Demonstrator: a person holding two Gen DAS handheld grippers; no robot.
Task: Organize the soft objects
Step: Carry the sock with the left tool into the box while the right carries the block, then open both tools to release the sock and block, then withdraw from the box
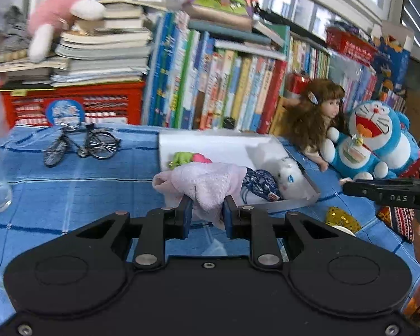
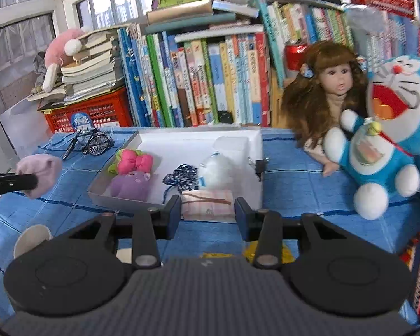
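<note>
We carry two soft things toward the white box (image 2: 198, 140) at mid-table: our left gripper (image 1: 207, 210) pinches the pink cloth (image 1: 207, 184) nearly shut, our right gripper (image 2: 207, 210) clamps the banded folded cloth (image 2: 207, 205) half-wide — both held just short of the box's near edge, presumably for dropping in.

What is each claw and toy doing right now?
Left claw: shut on the pink cloth, lifted.
Right claw: shut on a folded bundle, lifted.
White box: open, toys inside.
White plush: lying in the box.
Purple plush: lying in the box.
Doll: leaning on the books.
Toy bike: standing upright.
</note>
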